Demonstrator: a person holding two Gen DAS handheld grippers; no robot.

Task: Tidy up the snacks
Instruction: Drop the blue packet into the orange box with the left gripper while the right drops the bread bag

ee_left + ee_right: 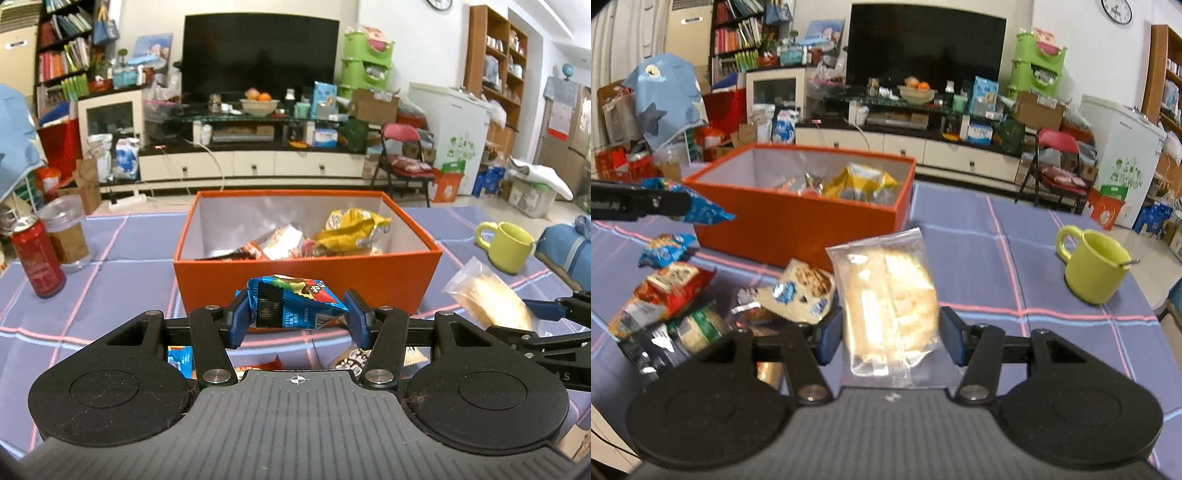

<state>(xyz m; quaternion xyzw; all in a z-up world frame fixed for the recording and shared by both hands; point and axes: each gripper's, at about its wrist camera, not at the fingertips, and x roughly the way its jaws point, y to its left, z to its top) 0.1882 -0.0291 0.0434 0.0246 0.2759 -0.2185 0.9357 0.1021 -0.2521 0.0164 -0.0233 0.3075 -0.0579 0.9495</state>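
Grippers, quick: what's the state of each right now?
Left gripper: closed on the blue snack packet.
Right gripper: closed on the clear-wrapped pastry.

Both views are evenly lit by bright, diffuse indoor light; no lamp or window is in frame, so the source cannot be placed. Shadows on the checked tablecloth (pixel 122 266) are soft and faint. The television screen (pixel 260 55) shows only a dull sheen. Glare appears on the foil wrappers inside the orange box (pixel 306 273) and on the clear pastry wrapper (pixel 886 306). Fisheye distortion is strong: shelving and walls bow toward the edges, and the lower corners darken. The left wrist view is reasonably sharp at centre. The right wrist view is softer overall, with smearing on the loose snack pile (pixel 676 295).
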